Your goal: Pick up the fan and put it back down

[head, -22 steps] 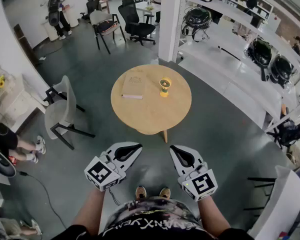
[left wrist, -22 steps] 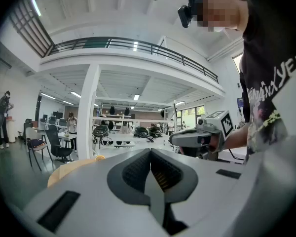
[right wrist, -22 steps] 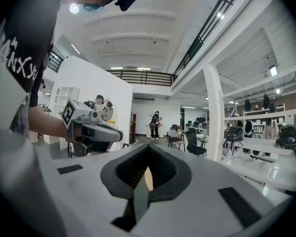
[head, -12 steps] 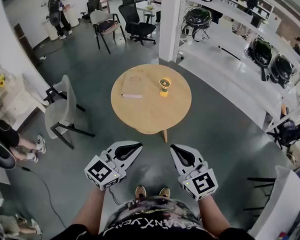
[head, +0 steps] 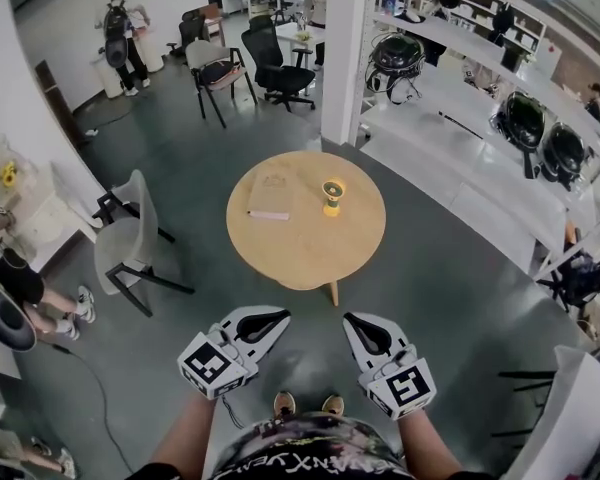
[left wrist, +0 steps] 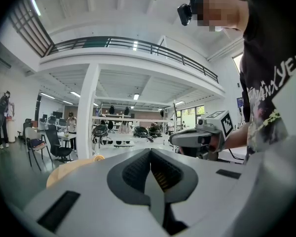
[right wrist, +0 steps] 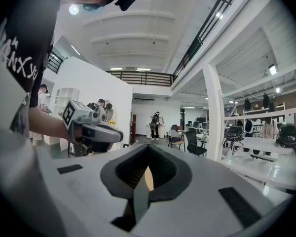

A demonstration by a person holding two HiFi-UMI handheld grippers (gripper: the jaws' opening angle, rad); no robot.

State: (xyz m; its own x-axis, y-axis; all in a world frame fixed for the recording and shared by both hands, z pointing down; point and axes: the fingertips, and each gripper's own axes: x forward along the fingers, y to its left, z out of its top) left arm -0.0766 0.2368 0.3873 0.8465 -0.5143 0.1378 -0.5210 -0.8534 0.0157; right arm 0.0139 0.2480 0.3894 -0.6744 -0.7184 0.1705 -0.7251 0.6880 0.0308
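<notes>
Yellow and likely top-heavy on its slim stand, the fan (head: 331, 196) sits on the round wooden worktop (head: 310, 253) at mid-frame, well apart from both claws low in the frame. The left claw (head: 265, 320) and right claw (head: 360, 328) are closed and empty. Arriving at the fan unopened would probably topple it or shove it toward the notebook (head: 269, 194).

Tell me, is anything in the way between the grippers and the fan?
Nothing visible is. The fan stands on the table; the book lies to its left, off to the side. Only bare tabletop and floor lie between it and the left gripper and right gripper, both shut and empty.
</notes>
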